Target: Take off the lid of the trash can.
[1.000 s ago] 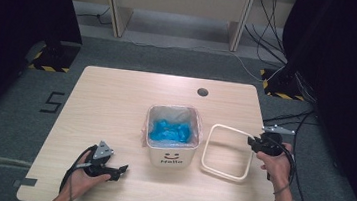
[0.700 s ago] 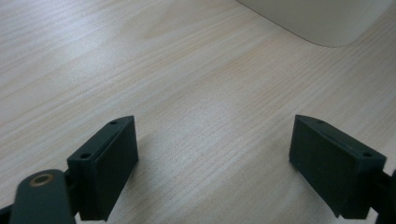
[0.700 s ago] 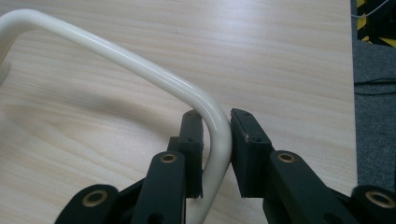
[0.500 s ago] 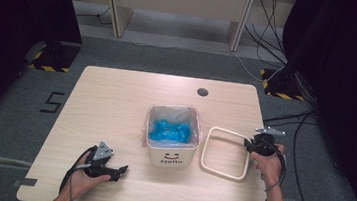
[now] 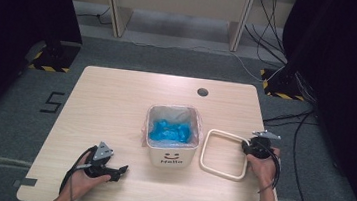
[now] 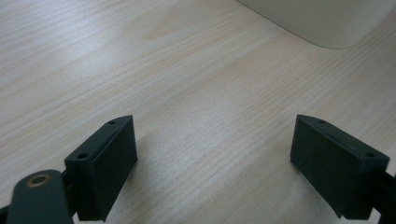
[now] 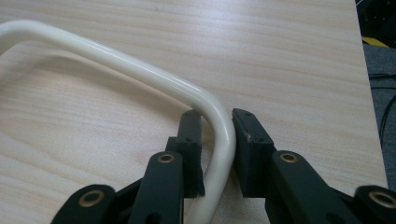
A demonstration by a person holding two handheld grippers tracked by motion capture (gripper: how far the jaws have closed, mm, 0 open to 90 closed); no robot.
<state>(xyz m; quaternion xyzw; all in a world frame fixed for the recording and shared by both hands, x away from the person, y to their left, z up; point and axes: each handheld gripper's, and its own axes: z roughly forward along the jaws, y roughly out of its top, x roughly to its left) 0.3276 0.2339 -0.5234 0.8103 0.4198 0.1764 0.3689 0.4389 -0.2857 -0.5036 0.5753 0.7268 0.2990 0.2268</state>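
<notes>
A pale wood-grain bench (image 5: 116, 104) with a round cable hole (image 5: 202, 92) stands on grey carpet (image 5: 170, 59). Black curtains (image 5: 18, 23) flank it. Yellow-and-black hazard-striped bases (image 5: 50, 62) sit beside it, cables (image 5: 270, 19) trail behind, and a "5" (image 5: 51, 102) marks the floor.

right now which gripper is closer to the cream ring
Right. The right gripper has its fingers either side of the cream ring's corner; the left gripper sits across the bin, well away.

Wooden table (image 5: 116, 104) — grey carpet (image 5: 180, 60), black cables (image 5: 275, 20) beyond.
</notes>
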